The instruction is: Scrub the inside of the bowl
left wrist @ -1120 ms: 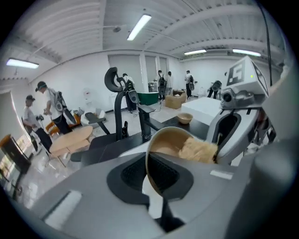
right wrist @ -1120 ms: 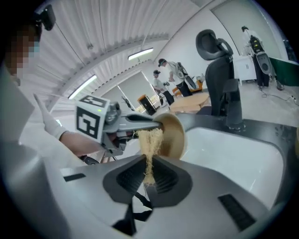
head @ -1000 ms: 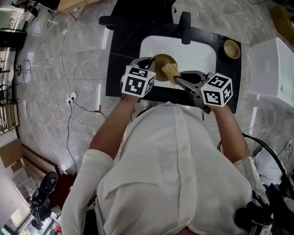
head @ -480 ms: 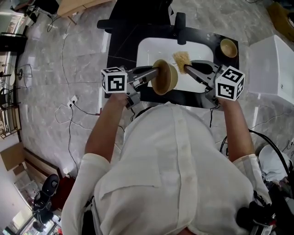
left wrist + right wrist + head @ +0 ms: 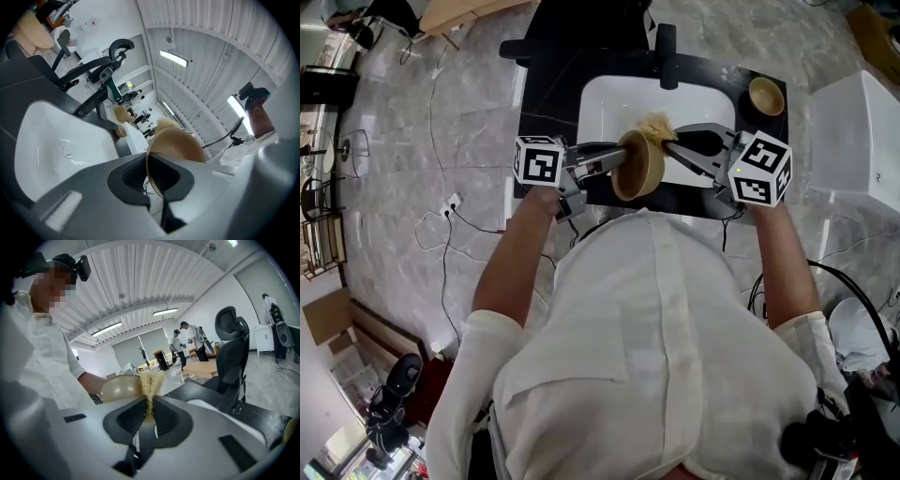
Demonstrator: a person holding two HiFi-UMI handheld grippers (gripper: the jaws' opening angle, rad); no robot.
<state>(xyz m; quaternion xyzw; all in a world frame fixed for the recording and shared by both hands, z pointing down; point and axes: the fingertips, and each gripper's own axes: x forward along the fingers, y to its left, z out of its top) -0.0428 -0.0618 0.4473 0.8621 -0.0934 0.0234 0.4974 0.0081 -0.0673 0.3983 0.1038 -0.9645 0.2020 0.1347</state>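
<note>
Left gripper [image 5: 614,159]: jaws closed on the rim of the wooden bowl [image 5: 639,167], holding it tipped on its side above the sink [image 5: 703,103].
Right gripper [image 5: 667,142]: pinched shut on a straw-coloured scrubber [image 5: 654,125], whose tuft sits at the bowl's far edge.
Change: a second ago the bowl was lower with the scrubber inside. It has since been lifted and rolled sideways, and the scrubber has left and returned.
Meaning: probably a re-angle to reach another stretch of wall, so scrubbing looks unfinished.
Unclear: whether the tuft touches the inside.
</note>
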